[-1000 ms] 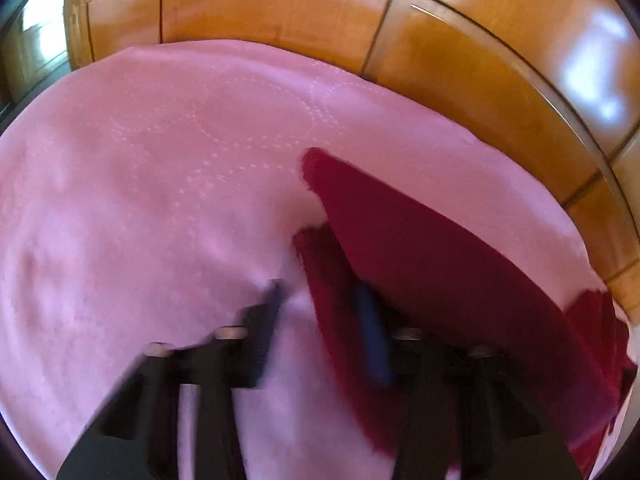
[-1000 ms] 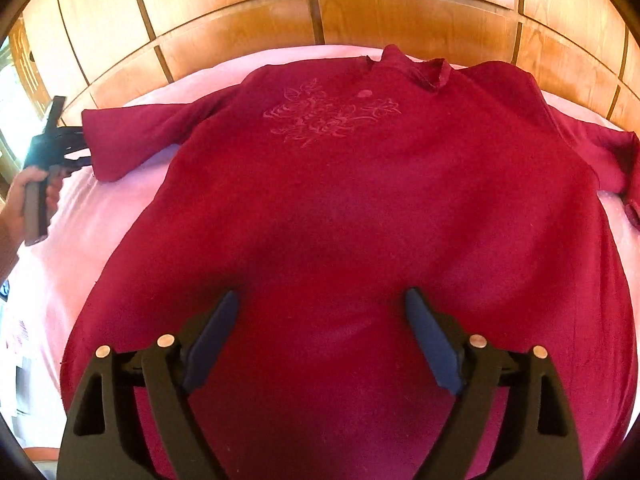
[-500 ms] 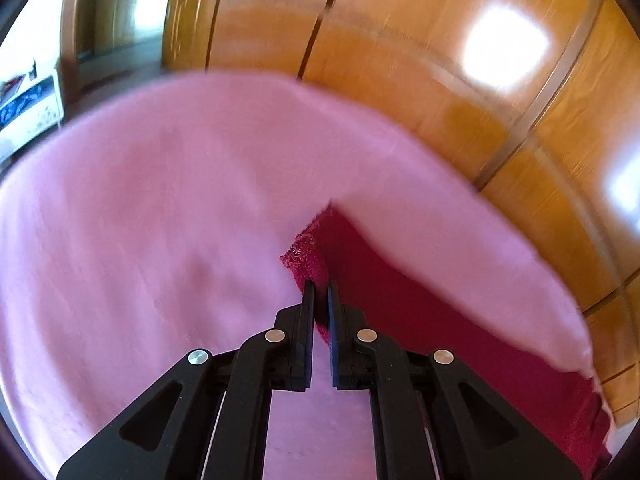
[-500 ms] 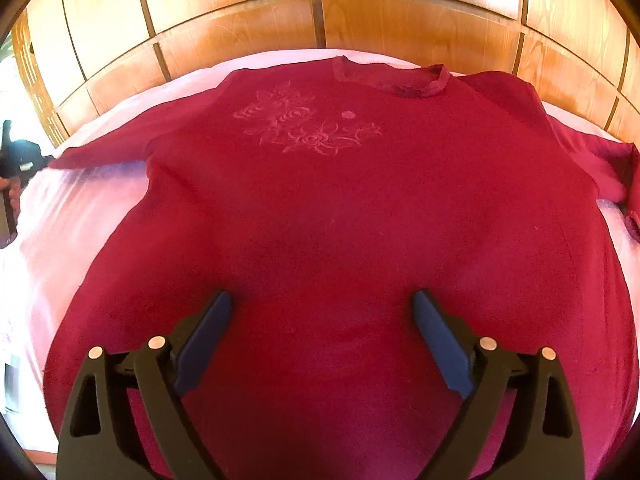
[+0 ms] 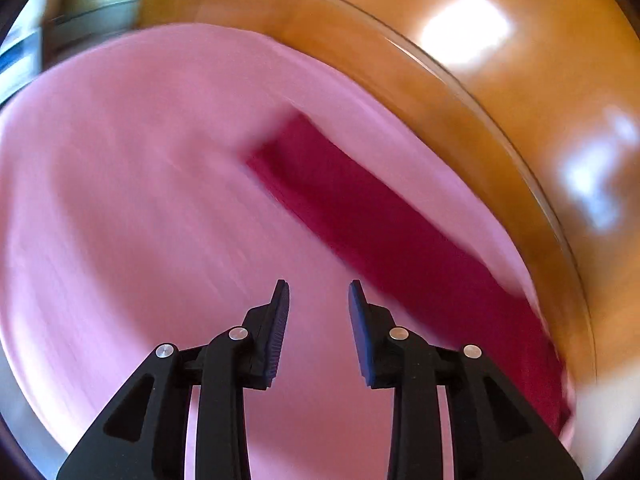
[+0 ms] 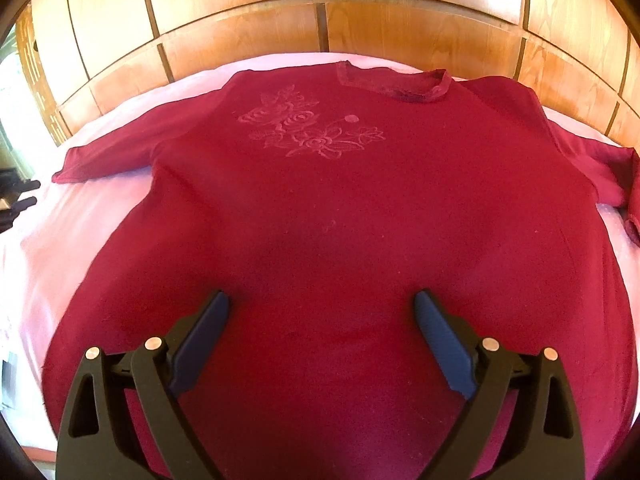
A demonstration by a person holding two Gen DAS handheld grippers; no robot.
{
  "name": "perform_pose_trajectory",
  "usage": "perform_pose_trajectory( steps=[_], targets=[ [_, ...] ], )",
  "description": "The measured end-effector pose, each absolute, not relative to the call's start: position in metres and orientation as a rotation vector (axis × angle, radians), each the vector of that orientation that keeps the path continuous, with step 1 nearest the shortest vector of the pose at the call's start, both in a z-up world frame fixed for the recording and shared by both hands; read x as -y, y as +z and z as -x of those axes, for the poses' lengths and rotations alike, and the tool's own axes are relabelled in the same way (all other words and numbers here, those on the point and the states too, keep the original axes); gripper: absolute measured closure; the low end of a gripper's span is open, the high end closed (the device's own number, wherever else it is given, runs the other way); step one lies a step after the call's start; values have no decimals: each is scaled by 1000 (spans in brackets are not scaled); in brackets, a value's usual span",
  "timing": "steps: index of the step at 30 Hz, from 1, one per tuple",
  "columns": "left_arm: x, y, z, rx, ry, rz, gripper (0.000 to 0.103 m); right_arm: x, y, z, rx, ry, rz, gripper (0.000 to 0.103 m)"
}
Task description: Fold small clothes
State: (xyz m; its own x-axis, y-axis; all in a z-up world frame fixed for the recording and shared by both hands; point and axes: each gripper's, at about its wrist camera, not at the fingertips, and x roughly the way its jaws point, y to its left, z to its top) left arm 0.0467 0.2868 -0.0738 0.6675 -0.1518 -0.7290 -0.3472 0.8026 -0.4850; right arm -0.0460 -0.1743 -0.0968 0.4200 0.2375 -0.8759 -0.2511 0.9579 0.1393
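Left gripper (image 5: 318, 292) empty, sleeve (image 5: 360, 204) ahead; right gripper (image 6: 322, 304) over shirt (image 6: 340, 208).

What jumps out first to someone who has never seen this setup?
A dark red top spread flat on a pink sheet, a rose pattern stitched on its chest. The right gripper hangs wide open over its lower half, and the left gripper stands open near one outstretched sleeve.

A matt cloth top (image 6: 340, 216) lies on soft pink cloth bedding (image 5: 160, 200) before glossy wood panelling (image 6: 248, 36).
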Motion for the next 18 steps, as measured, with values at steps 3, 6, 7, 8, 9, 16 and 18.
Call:
perform_pose_trajectory(
  steps=[3,6,7,8,9,16,18],
  targets=[
    [-230,-74,-15,-912,-143,594,52,199,-81,52,-1077,253,-10,13],
    [-173,-79,20,-959,-368,573,49,250,-63,61,-1044,128,-53,13],
    [-159,-83,28,-983,-418,572,49,272,-60,65,-1040,73,-66,13],
    [-146,-87,35,-1004,-455,566,49,289,-58,67,-1043,38,-77,14],
    [-128,-93,44,-1032,-503,550,49,313,-59,71,-1056,-14,-95,16],
    [-76,-117,48,-1110,-584,477,88,392,-79,104,-1147,-107,-211,47],
    [-68,-113,54,-1092,-563,404,98,388,-76,110,-1146,-69,-200,66]
  ],
)
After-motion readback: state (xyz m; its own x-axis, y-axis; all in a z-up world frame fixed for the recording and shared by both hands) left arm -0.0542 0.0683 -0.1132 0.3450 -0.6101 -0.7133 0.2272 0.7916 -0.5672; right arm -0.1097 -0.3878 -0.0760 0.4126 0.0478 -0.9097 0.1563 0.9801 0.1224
